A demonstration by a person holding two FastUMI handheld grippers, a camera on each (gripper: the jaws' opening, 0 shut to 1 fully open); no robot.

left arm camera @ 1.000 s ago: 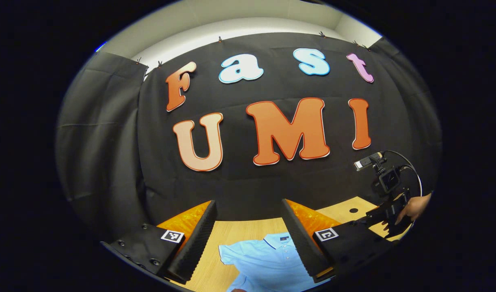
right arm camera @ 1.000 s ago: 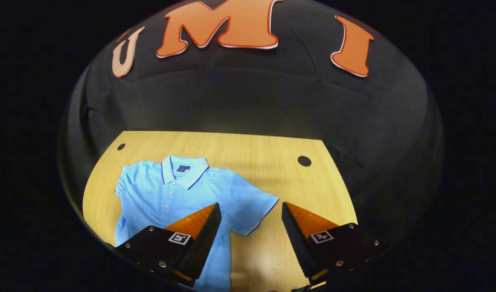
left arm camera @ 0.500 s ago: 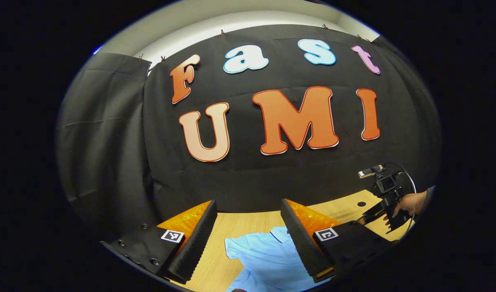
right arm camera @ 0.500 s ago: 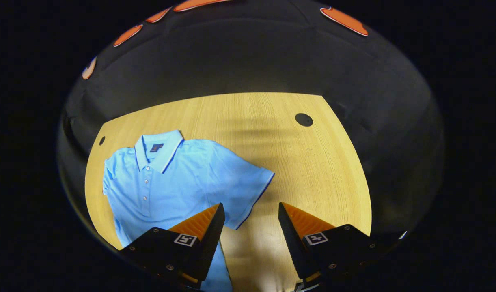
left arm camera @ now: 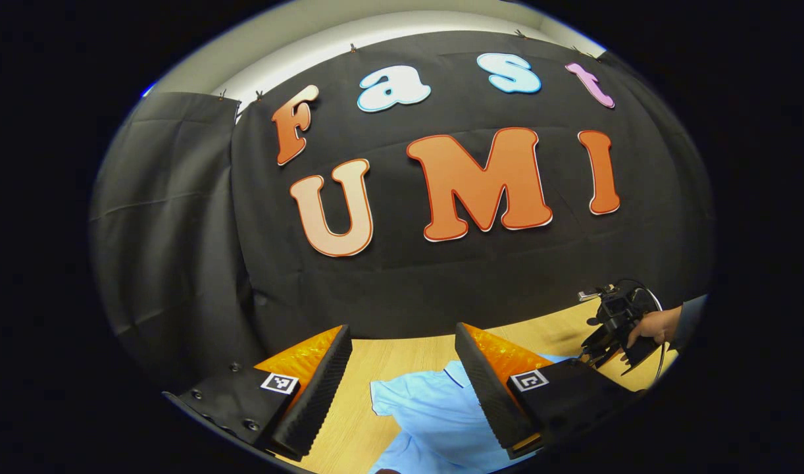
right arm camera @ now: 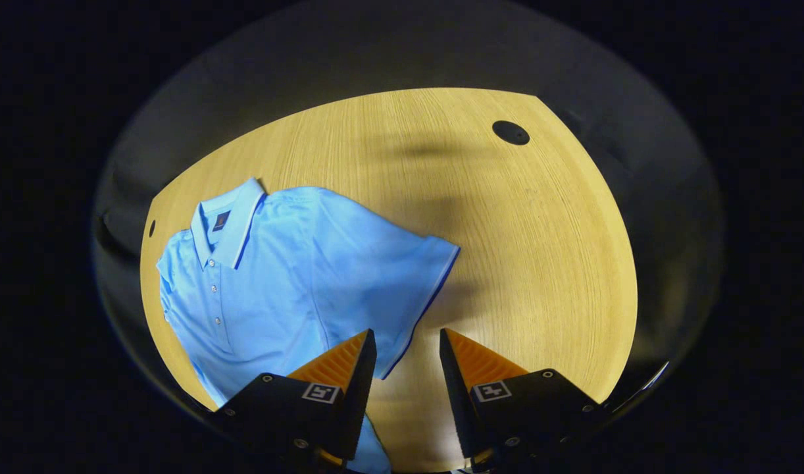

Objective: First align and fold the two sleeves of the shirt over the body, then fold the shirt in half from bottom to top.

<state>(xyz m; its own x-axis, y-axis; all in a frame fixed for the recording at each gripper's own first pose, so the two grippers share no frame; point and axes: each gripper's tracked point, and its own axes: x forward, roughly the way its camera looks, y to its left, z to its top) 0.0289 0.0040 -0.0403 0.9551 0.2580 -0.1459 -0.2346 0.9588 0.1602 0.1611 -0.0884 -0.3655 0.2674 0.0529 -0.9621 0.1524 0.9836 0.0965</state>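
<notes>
A light blue polo shirt [right arm camera: 277,276] lies flat on the wooden table [right arm camera: 520,250], collar toward the far edge. Its one spread sleeve [right arm camera: 412,276] has a dark trimmed cuff. My right gripper [right arm camera: 407,339] hovers open just above the lower corner of that cuff, nothing between its fingers. In the left gripper view my left gripper [left arm camera: 402,332] stands open above the shirt [left arm camera: 435,415], whose other sleeve lies between the fingers and well below them. The right gripper [left arm camera: 612,329] also shows there at the far right, held by a hand [left arm camera: 649,326].
Black cloth walls close in the table on the far side and both flanks. Two dark round holes [right arm camera: 510,132] [right arm camera: 152,228] sit in the tabletop near its far corners. Bare wood stretches to the right of the shirt.
My right gripper has tipped down and dropped closer to the sleeve cuff, its fingers narrowing somewhat. My left gripper has shifted slightly, and the shirt sits lower and more to the right in its view.
</notes>
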